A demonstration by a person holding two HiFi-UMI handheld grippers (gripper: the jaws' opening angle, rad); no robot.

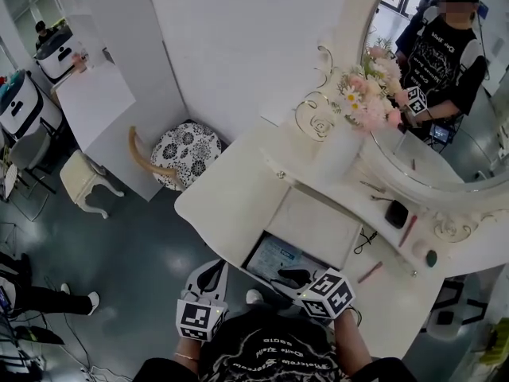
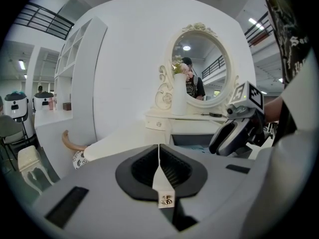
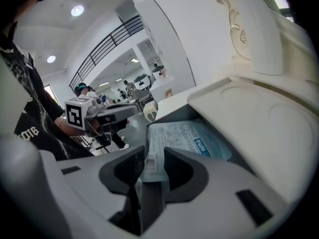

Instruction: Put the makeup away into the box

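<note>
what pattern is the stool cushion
Stool cushion: white with black floral print, best in the head view.

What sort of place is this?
Likely a mock bedroom corner inside a big workshop hall: a white dressing table, its oval mirror and flowers, with grey floor and work tables beyond.

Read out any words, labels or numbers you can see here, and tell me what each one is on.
Nothing reads clearly.
Packet in the drawer: printed lines and a barcode, too small to read.
Person's black shirt: white lettering, blurred, unreadable.
Marker cubes: square patterns only, no words.
</note>
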